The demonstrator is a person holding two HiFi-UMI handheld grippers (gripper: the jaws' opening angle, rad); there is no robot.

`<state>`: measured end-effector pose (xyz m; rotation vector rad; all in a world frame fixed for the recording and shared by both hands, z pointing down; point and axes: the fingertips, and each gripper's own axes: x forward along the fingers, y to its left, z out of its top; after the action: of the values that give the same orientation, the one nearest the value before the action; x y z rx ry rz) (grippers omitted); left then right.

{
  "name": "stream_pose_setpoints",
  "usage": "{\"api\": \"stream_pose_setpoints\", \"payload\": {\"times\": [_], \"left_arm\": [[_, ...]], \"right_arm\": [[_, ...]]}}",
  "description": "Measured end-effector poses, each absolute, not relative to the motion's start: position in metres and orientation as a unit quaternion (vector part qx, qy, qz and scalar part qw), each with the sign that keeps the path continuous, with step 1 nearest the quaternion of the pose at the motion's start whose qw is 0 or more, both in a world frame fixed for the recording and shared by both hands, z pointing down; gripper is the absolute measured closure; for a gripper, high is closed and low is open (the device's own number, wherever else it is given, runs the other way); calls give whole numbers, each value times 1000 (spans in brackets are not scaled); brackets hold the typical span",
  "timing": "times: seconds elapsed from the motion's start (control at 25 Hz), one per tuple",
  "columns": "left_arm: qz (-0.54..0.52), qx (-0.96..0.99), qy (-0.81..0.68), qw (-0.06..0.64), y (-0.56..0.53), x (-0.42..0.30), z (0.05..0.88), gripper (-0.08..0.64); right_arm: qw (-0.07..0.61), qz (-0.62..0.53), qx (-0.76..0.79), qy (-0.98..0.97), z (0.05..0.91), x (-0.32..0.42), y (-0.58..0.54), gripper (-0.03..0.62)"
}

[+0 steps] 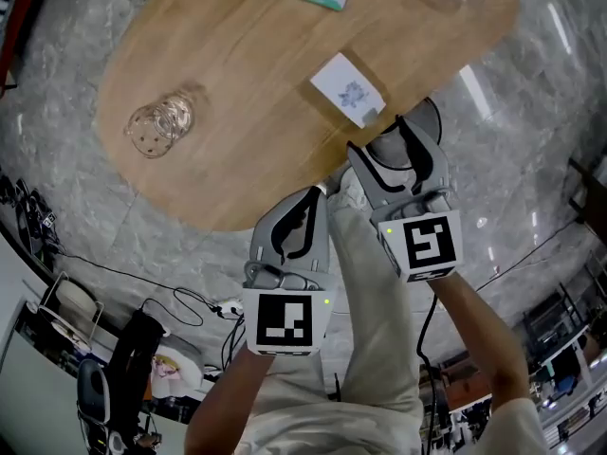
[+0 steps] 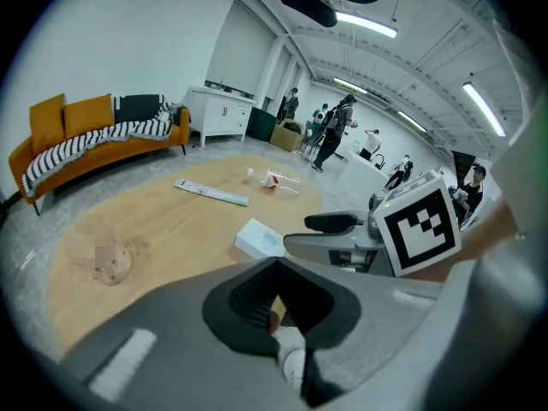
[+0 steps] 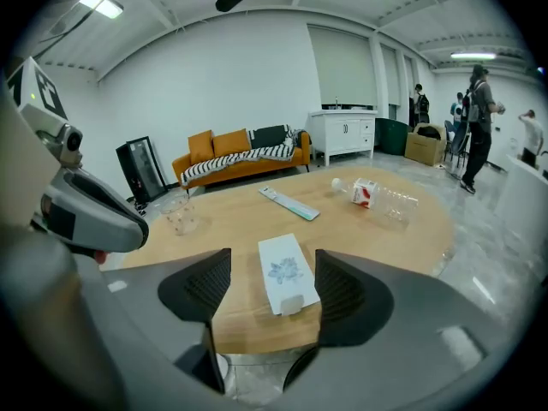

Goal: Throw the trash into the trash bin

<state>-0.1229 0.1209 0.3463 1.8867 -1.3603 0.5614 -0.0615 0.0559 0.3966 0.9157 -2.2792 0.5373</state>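
The right gripper (image 3: pixel 272 271) has its 2 dark ribbed jaws spread wide with nothing pinched. It hangs just off the near edge of the oval light-wood table (image 1: pixel 237 112), angled down toward it. Framed in the gap between those jaws, but lying on the table and untouched, is the flat white rectangular paper packet with a blue flower print (image 3: pixel 285 272). Its long axis runs away from the gripper, nearly in line with the jaws, with the far end leaning slightly left. The near short end carries a small white tab and sits right at the table edge. In the head view the packet lies diagonally, tab end toward the person. The left gripper (image 2: pixel 275 262) is beside the right one, nearer the person and off the table, its 2 jaws pressed together at the tips and holding nothing. Farther across the table lie a long thin white-and-green strip package (image 3: pixel 289 202) and a clear plastic bottle with a red-and-white label (image 3: pixel 381 197), which is on its side with the cap toward the strip. A clear plastic cup (image 1: pixel 159 126) sits well apart at the left. Beyond the table, on the grey marble floor (image 1: pixel 531 159), stands an orange sofa with a striped throw (image 3: pixel 244 155).
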Motion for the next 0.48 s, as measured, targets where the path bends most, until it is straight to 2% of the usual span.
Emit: {"api": "stream_pose_setpoints", "payload": {"times": [0.48], "left_arm": [[228, 736, -529, 354, 112, -121, 370, 560]], "right_arm": [[365, 176, 314, -858, 461, -60, 41, 232]]}}
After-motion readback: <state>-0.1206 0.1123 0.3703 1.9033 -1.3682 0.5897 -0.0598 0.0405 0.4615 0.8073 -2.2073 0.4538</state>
